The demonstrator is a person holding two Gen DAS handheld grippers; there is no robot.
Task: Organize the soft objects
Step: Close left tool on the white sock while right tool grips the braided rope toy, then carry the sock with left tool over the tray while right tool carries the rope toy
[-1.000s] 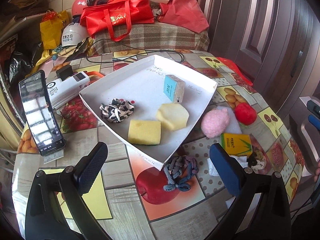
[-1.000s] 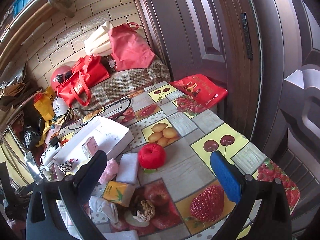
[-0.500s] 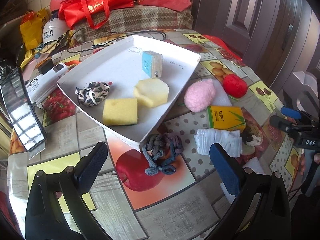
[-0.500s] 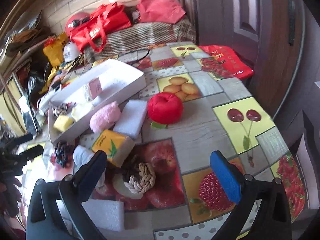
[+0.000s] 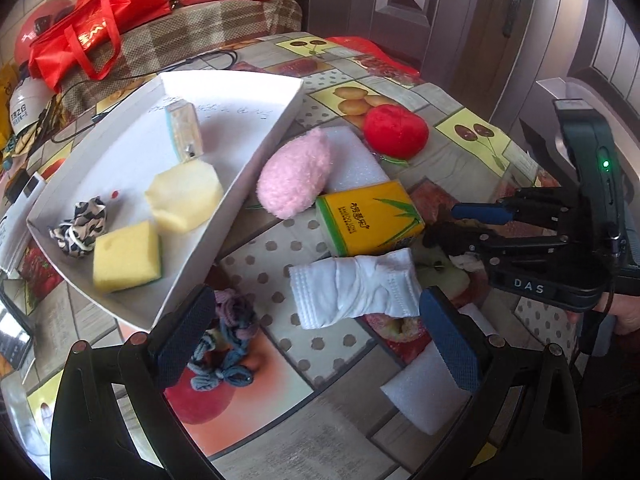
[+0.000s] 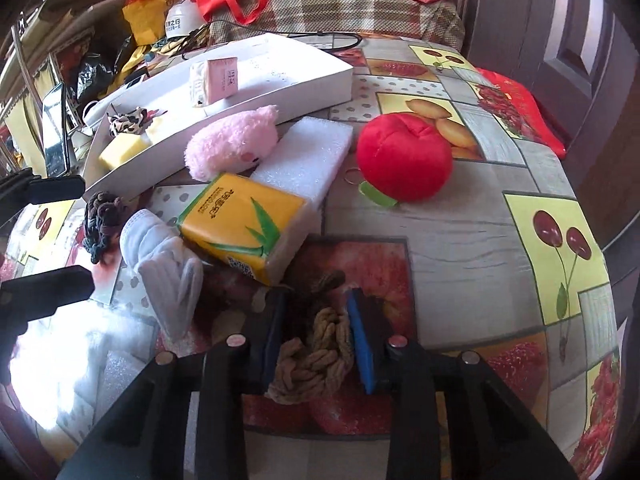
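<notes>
Right gripper has just been closing and now clamps a tan-and-brown braided rope scrunchie on the tabletop; the pads hide the scrunchie's sides. "DAS" is printed on the right gripper body in the left wrist view. Left gripper hangs spread wide and empty above a white knotted sock bundle and a blue-grey scrunchie, touching neither that can be seen.

Yellow tissue pack carries Chinese characters and a green leaf print; the characters are too small to read. It lies against a white foam block. A second white foam piece sits near the left gripper's right finger, partly hidden behind it. One pink fuzzy plush leans on the foam block beside the white tray. One red plush apple sits apart to the right.

The tray holds four things: one yellow sponge, one pale sponge, one leopard-print scrunchie, and one small pink box with unreadable print. Faint handwriting on the tray floor cannot be made out. Red bag behind has gold lettering, cut off.
</notes>
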